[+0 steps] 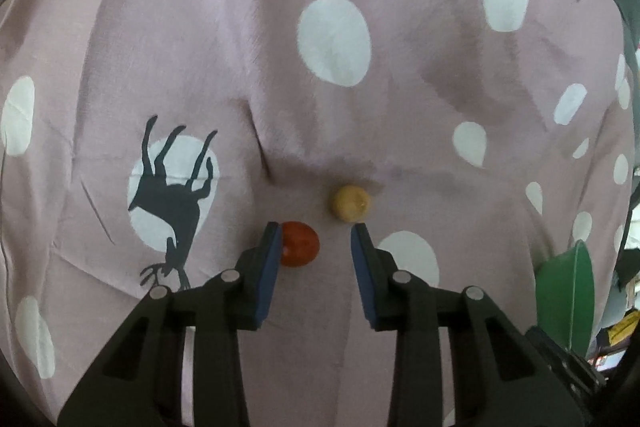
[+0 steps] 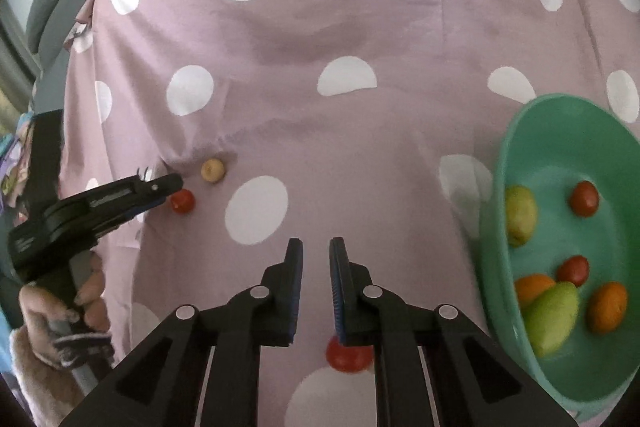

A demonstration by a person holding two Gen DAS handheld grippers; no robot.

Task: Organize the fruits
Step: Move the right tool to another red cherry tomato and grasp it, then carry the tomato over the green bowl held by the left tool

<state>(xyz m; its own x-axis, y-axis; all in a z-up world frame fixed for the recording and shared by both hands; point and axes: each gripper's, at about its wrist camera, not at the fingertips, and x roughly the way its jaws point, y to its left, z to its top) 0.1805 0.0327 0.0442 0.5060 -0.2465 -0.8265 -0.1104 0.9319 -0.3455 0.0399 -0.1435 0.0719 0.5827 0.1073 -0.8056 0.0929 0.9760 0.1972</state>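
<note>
- Right gripper point(image 2: 316, 247): jaws parted by a narrow gap, nothing between the pads; it hangs above the mauve cotton cloth with white polka dots point(image 2: 320, 27) that covers the worktop.
- Small round red tomato point(image 2: 347, 355): lies on the cloth directly beneath the right gripper, partly hidden by its right finger.
- Mint-green plastic bowl point(image 2: 560, 131): stands to the right of the right gripper. It holds two green fruits point(image 2: 552, 315), two orange fruits point(image 2: 607, 307) and two small red fruits point(image 2: 584, 198).
- Left gripper point(image 1: 316, 231): jaws wide apart, holding nothing, tips low over the cloth. In the right wrist view it enters from the left, held in the person's hand point(image 2: 80, 303).
- Second small red tomato point(image 1: 299, 243): rests on the cloth between the left gripper's fingers, against the blue pad of the left finger point(image 1: 270, 259); the right finger stands clear of it.
- Round pale yellow fruit point(image 1: 349, 202): lies on the cloth just beyond the left gripper's tips, apart from the red tomato.
- Black deer silhouette print point(image 1: 172, 203): on the cloth to the left of the left gripper.
- Bowl edge, seen as a green sliver point(image 1: 564, 299): far right of the left gripper.
</note>
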